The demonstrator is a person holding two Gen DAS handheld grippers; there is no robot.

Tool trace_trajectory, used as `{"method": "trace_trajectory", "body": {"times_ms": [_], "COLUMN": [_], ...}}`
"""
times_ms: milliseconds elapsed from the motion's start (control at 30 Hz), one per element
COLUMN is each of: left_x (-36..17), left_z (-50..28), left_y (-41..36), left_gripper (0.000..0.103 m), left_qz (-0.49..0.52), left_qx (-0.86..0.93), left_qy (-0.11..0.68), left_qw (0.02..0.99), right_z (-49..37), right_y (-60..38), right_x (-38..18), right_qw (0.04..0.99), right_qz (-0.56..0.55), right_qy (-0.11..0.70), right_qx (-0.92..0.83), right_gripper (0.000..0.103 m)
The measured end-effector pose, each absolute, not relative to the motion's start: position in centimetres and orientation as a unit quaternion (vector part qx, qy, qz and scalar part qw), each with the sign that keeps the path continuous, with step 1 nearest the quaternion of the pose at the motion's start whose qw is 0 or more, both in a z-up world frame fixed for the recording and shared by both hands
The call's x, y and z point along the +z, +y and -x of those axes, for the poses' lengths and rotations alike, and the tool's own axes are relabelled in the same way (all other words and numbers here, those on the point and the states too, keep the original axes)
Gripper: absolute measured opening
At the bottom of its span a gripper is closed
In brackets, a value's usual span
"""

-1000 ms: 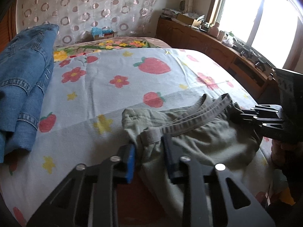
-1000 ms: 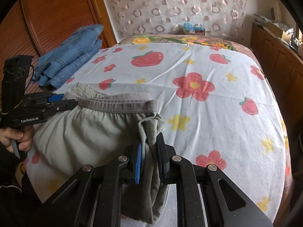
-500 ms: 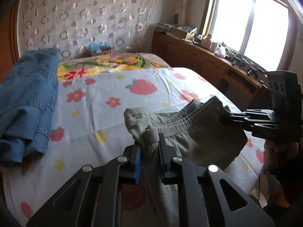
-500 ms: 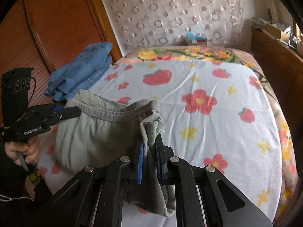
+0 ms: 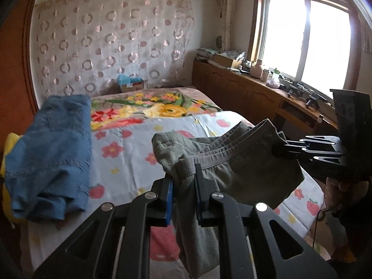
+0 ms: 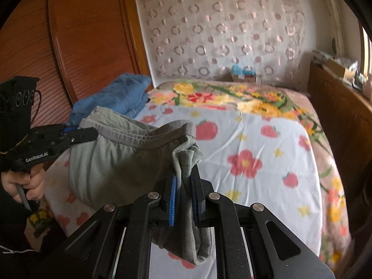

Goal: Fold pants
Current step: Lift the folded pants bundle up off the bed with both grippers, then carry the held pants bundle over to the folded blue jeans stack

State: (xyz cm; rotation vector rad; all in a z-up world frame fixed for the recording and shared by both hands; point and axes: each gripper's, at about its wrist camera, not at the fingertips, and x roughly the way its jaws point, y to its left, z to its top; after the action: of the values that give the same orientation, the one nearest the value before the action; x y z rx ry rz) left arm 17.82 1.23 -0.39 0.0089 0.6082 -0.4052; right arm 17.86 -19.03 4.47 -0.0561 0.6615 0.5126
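Grey-green pants [image 5: 244,169] hang by the waistband between my two grippers, lifted above the bed. My left gripper [image 5: 183,183] is shut on one end of the waistband; it also shows at the left of the right wrist view [image 6: 90,133]. My right gripper [image 6: 184,183] is shut on the other end of the pants [image 6: 116,160], and it shows at the right of the left wrist view [image 5: 277,150]. The cloth sags between them and a fold hangs down below each gripper.
The bed [image 6: 255,144] has a white sheet with strawberries and flowers. Folded blue jeans [image 5: 51,153] lie at its left side [image 6: 116,97]. A wooden cabinet [image 5: 244,95] with clutter runs under the window. A wooden wardrobe [image 6: 88,37] stands behind the jeans.
My left gripper closed on the waistband, which lay on the bed. Both grippers then rose, lifting the pants clear of the sheet.
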Motion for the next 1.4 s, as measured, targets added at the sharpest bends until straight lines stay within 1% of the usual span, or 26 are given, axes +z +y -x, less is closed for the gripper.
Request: {"method": "trace_trajectory", "body": {"times_ms": [267, 633, 1000, 1200, 1400], "left_x": [2.2, 3.5, 5.3, 5.9, 4.8], "left_z": [-17.6, -18.8, -20.3, -21.4, -22.6], "left_y": [2.9, 5.8, 10.0, 12.6, 14.4], "left_gripper": [0.012, 0.012, 0.012, 0.012, 0.012], "left_qz": [0.003, 0.013, 0.013, 0.006, 0.009], "left_qx": [-0.186, -0.157, -0.097, -0.057, -0.036], "left_qy": [0.267, 0.251, 0.220, 0.205, 0.210], "left_qw": [0.946, 0.955, 0.971, 0.977, 0.977], "right_z": [-18.4, -20.8, -24.0, -27.1, -30.3], "right_y": [-17.3, -14.3, -8.2, -5.0, -1.9], "right_x": [7.6, 10.2, 12.9, 13.1, 11.8], "right_qw": [0.919, 0.915, 0.909, 0.906, 0.902], "right_qz": [0.054, 0.082, 0.157, 0.166, 0.166], "right_qy": [0.293, 0.274, 0.223, 0.203, 0.194], "right_qx": [0.260, 0.283, 0.316, 0.332, 0.348], "right_gripper": [0.008, 0.008, 0.008, 0.008, 0.008]}}
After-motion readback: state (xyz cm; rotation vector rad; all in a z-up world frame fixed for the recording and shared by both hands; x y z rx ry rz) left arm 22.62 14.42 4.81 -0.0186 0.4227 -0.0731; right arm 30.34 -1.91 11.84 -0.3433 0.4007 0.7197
